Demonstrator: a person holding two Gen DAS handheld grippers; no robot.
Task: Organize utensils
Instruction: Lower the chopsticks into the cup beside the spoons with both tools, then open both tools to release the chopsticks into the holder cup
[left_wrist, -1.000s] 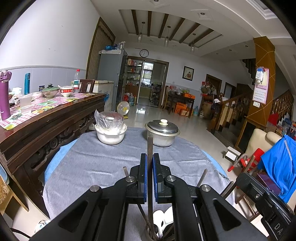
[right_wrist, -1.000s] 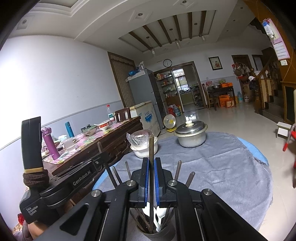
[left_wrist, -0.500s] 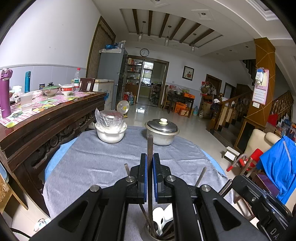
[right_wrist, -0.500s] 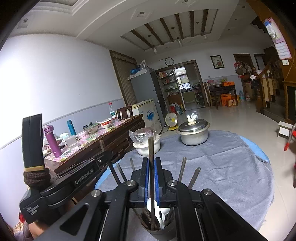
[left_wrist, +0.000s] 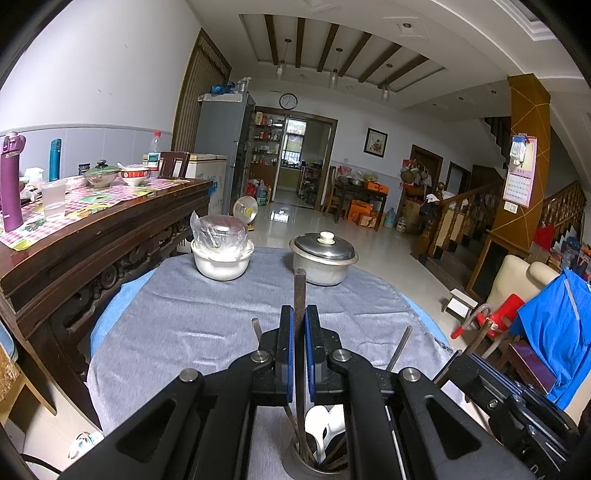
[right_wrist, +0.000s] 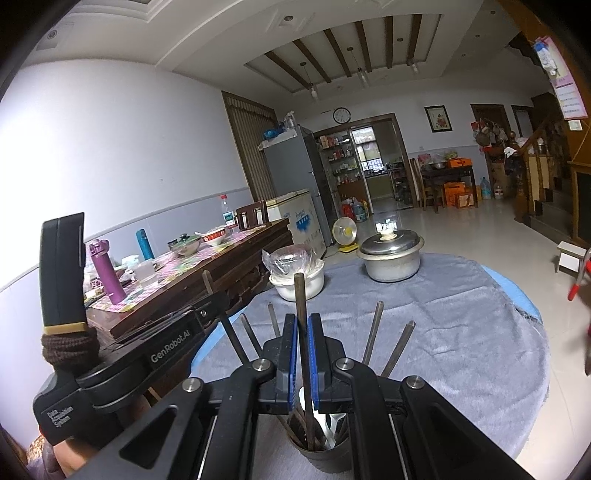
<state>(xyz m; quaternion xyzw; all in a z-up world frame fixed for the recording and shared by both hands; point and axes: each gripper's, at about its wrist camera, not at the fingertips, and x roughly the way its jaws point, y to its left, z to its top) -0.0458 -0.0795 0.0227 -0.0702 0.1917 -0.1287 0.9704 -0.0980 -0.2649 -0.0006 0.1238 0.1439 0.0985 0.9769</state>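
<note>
- we see the left gripper (left_wrist: 299, 350) with jaws nearly together, clamped on a dark chopstick (left_wrist: 299, 291) that stands upright between the blue pads (left_wrist: 290, 354); its top pokes well above the fingertips
- lower end of that chopstick runs down into the utensil cup (left_wrist: 314, 469) at the near edge of the round table (left_wrist: 184, 321); cup only partly visible in the left wrist view
- right gripper (right_wrist: 303, 350) likewise pinched tight on another dark chopstick (right_wrist: 300, 299), upright, bottom end down in the grey cup (right_wrist: 325, 461)
- cup holds a white spoon (right_wrist: 325, 424) and more dark chopsticks; several lean outward, fanning left (right_wrist: 232, 339) and right (right_wrist: 373, 328) of the right gripper
- whether each gripped stick touches the cup bottom we cannot tell
- left gripper body (right_wrist: 122, 362) shows at near left of the right wrist view, just beside the cup; a knit sleeve (right_wrist: 68, 350) wraps its handle
- grey cloth (right_wrist: 461, 332) covers the table; at its far side sit a white bowl (left_wrist: 221, 262) with plastic wrap on the left and a lidded metal pot (left_wrist: 323, 258) on the right, well apart from the cup
- dark wooden sideboard (left_wrist: 92, 236) on the left carries a purple bottle (left_wrist: 11, 184), a blue flask, bowls
</note>
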